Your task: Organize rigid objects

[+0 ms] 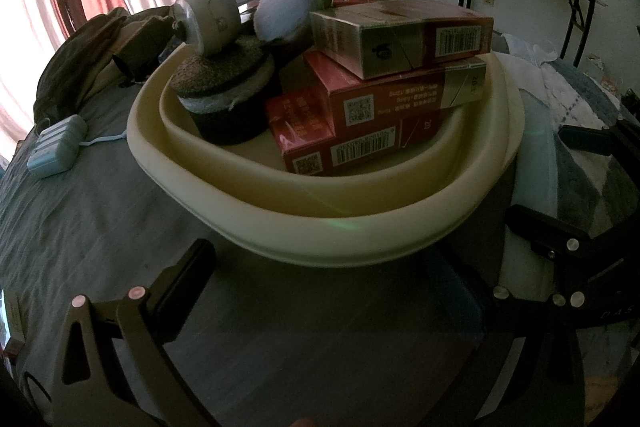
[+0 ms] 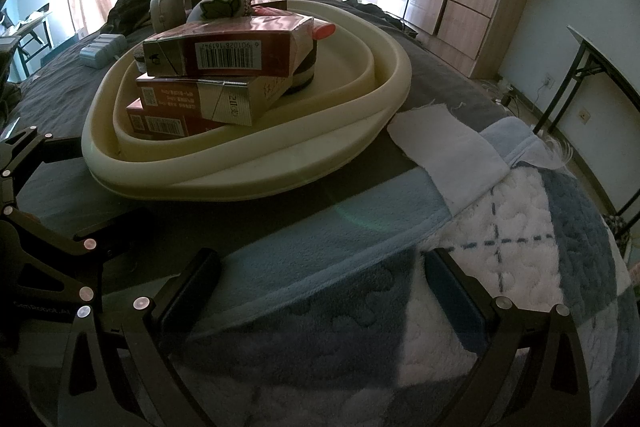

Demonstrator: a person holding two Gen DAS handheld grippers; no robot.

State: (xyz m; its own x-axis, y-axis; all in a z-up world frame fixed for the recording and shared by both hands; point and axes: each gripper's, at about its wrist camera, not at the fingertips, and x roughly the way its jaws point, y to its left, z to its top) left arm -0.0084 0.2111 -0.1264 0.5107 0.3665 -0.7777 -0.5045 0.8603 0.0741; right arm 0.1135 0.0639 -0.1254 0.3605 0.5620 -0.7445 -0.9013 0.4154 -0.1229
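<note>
- Left wrist view: the left gripper [image 1: 320, 279] gapes empty; at twelve o'clock sits the cream basin [image 1: 340, 227] holding three stacked red boxes [image 1: 384, 95] and a dark, possibly cork-topped, jar [image 1: 228, 99].
- Right wrist view: the right gripper [image 2: 320, 275] is spread wide over the blanket [image 2: 500, 227], empty; the basin lies at eleven o'clock.

Three red cartons [image 2: 224, 59] are stacked in a cream tray [image 2: 384, 67] on the bed [image 2: 60, 83]; the right tool [image 2: 320, 287], seemingly empty, is held open over a blanket [image 2: 520, 227].
</note>
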